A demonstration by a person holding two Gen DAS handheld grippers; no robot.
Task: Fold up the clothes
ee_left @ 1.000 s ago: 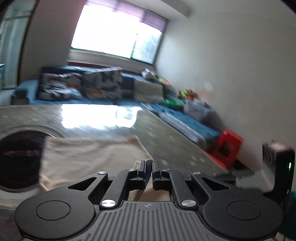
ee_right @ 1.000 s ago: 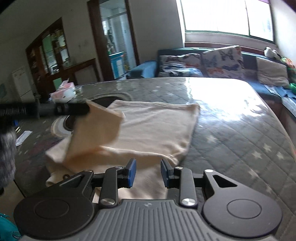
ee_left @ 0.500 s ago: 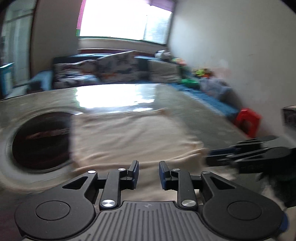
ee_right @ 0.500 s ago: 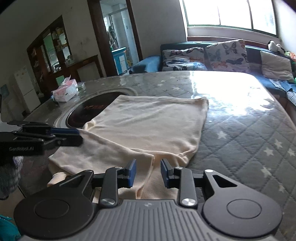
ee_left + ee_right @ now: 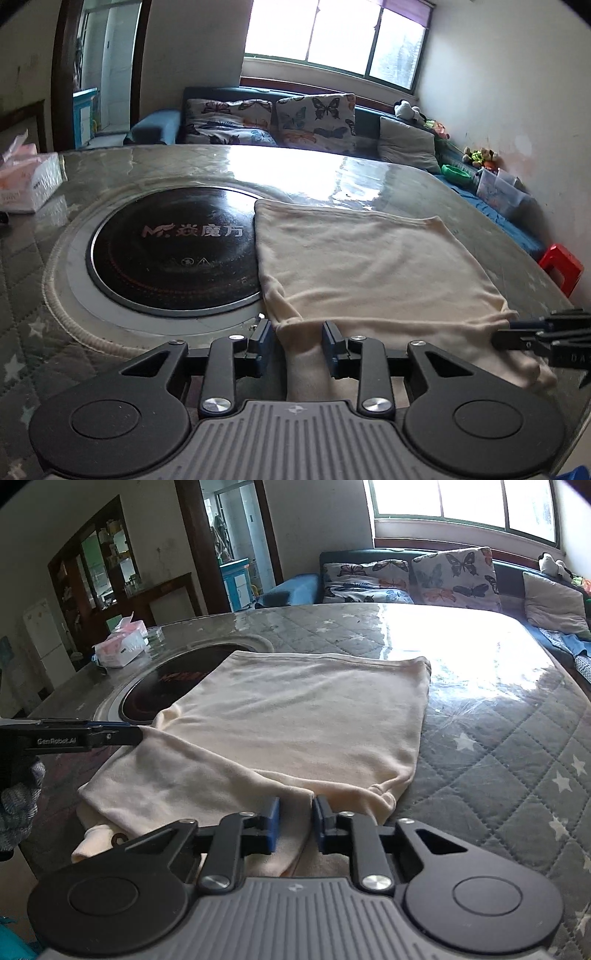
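Garment [image 5: 369, 266]: cream knit, spread flat on the quilted table [image 5: 498, 746] ahead of both tools; far portion smooth and squared, near portion doubled into a loose flap running between the two tools. Likely laid flat so a fold line can be set.
Left gripper [image 5: 297, 345]: jaws apart, having just been opening; near left corner of the cloth lies between the pads, no pad seen pressing on it. Reads as a release of the corner just placed.
Right gripper [image 5: 295, 819]: jaws narrowed, having just been closing; ridge of folded cloth passes between the blue pads. Contact of pads on fabric not confirmable; gap visible on the left pad side.
Relative position: tools side by side along the near edge, each entering the other's view from the side, tips at the cloth's near corners. Suits a two-point pick-up of one edge.
Induction hob [image 5: 173, 254]: round, set in the table, ahead and left of the left gripper; garment's left edge just overlaps its rim.
Tissue box [image 5: 120, 648]: far left, well apart from the cloth; no interference.
Stage, as judged: first fold down, near edge untidy; next grasp being prepared on the right.
Risk, as judged: bunched right corner may drag unevenly if only one layer is pinched.
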